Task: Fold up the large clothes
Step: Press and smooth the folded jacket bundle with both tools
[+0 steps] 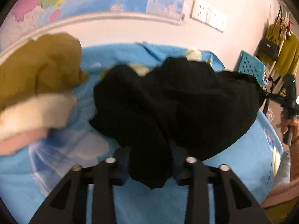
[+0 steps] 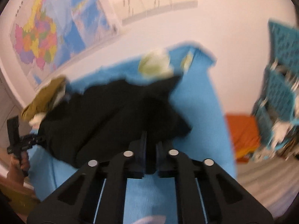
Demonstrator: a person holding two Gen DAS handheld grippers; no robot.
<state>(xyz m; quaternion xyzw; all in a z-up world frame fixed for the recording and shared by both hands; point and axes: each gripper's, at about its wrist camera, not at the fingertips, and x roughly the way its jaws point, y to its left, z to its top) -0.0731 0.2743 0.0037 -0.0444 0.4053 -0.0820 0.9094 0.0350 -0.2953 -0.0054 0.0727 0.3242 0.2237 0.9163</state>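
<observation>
A big map with many colours hangs on the pale wall. Beside it are white wall sockets. A blue sheet with soft, blurry patterns covers the bed. Past the far corner of the bed stands a teal basket with round holes. Beyond it, a yellow-green top and a black bag hang on a rack. Something orange lies low down beside the bed.
</observation>
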